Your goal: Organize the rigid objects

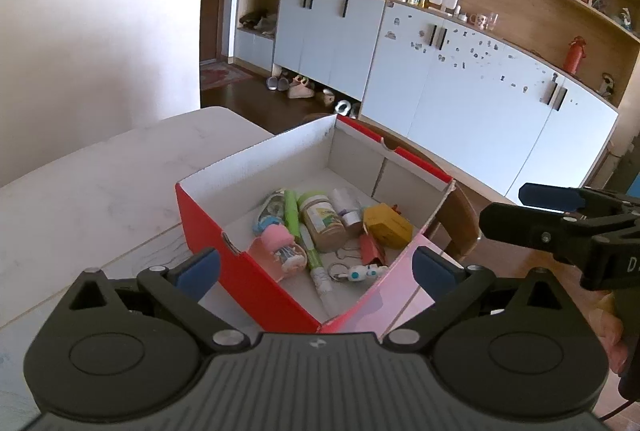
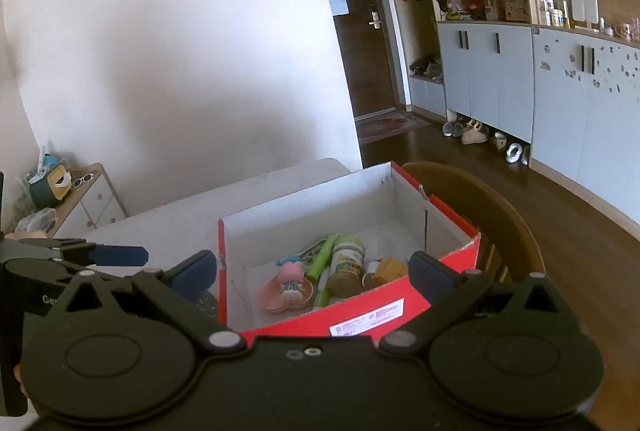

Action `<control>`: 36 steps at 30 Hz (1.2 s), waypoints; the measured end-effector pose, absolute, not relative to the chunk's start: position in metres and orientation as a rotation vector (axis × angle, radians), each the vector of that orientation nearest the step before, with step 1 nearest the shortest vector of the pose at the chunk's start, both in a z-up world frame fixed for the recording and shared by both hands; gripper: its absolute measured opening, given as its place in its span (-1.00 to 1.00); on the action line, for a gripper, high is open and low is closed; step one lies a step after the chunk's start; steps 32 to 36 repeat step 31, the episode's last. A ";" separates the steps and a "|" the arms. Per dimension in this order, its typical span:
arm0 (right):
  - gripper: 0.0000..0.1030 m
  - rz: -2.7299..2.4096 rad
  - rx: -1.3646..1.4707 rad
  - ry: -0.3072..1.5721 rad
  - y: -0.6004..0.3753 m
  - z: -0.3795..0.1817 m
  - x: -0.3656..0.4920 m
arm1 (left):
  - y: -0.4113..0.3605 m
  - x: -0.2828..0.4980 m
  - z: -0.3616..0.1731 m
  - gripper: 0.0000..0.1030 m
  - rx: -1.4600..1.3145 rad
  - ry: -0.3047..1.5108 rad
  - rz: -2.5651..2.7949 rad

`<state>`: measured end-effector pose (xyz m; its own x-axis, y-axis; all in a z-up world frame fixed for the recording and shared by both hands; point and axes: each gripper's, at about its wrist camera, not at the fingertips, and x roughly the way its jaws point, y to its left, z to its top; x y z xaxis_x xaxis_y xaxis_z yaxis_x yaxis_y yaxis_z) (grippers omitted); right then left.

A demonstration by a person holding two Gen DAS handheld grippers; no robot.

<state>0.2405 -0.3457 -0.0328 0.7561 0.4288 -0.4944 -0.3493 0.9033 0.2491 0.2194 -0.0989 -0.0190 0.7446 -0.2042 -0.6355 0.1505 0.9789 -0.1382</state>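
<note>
White desk [image 1: 80,191] carries the red box [image 1: 248,271], long axis running toward the cabinets; left gripper [image 1: 316,267] and right gripper [image 2: 314,273] fingers wide, empty.

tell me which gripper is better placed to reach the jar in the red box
Left, probably. The left gripper, open and empty, hangs right over the red box, with the jar just ahead. The right gripper, also open, sits behind the wall.

Open red box [image 1: 256,283] on table edge — jar [image 1: 323,223], pink doll [image 1: 280,245], small items inside.
</note>
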 end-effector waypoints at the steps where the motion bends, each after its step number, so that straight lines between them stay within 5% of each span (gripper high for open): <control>1: 0.99 0.424 0.146 0.573 -0.346 -0.033 0.239 | -0.100 0.218 -0.019 0.99 -0.075 0.699 -0.191; 36: 0.99 0.429 0.181 0.574 -0.345 -0.027 0.220 | -0.113 0.189 -0.012 0.99 -0.030 0.648 -0.164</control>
